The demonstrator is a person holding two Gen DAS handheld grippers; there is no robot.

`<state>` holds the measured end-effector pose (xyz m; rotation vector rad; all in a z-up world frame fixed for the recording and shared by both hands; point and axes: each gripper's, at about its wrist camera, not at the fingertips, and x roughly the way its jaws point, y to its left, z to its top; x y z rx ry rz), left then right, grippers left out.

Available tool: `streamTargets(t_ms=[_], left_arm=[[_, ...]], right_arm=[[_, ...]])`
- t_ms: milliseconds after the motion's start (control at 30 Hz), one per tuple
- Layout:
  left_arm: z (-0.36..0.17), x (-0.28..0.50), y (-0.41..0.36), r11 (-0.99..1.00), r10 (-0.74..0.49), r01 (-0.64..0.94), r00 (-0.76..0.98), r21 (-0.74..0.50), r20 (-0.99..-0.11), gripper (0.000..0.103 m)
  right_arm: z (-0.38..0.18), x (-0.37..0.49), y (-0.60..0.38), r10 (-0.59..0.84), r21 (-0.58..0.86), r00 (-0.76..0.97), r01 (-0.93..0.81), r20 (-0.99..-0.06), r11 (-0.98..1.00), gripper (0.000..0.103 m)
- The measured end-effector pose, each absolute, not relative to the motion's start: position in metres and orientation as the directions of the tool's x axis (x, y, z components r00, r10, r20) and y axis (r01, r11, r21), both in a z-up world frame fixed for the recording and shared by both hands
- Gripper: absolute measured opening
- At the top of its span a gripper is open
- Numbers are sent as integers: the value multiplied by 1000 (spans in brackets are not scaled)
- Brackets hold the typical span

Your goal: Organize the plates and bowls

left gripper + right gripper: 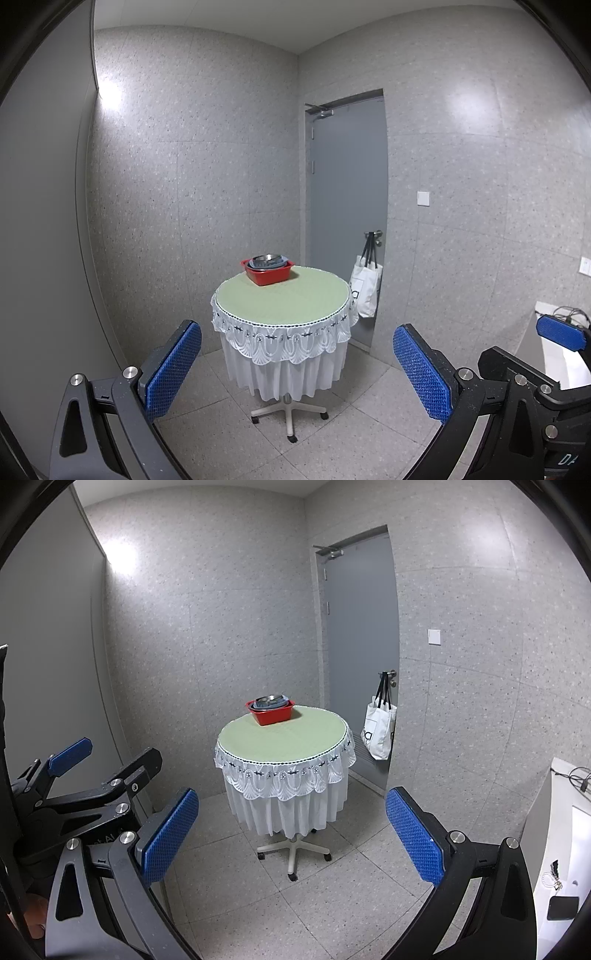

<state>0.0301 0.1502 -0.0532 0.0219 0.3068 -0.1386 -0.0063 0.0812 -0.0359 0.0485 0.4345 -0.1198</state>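
Well, both claws, left claw and right claw, hung wide and empty, well short of the red tub on the surface; its stacked bowls looked hard, slippery — grip rims.

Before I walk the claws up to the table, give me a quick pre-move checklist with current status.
1. Left claw open and empty: ok.
2. Right claw open and empty: ok.
3. Red tub in sight on the round table, near its far edge: ok.
4. Dishes stacked inside the tub: ok; how many plates or bowls: cannot tell.
5. Floor between claws and table free of obstacles: ok.
6. Claws within reach of the tub: not ok, both are well short of the table.
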Motion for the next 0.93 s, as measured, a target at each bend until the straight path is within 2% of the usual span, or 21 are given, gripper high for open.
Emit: streamTargets(t_ms=[933], left_arm=[[-57,38,122,991,-122,132,944,11,-307,103]], right_arm=[[-35,5,60,-103,29,894,129,-436,991,103]])
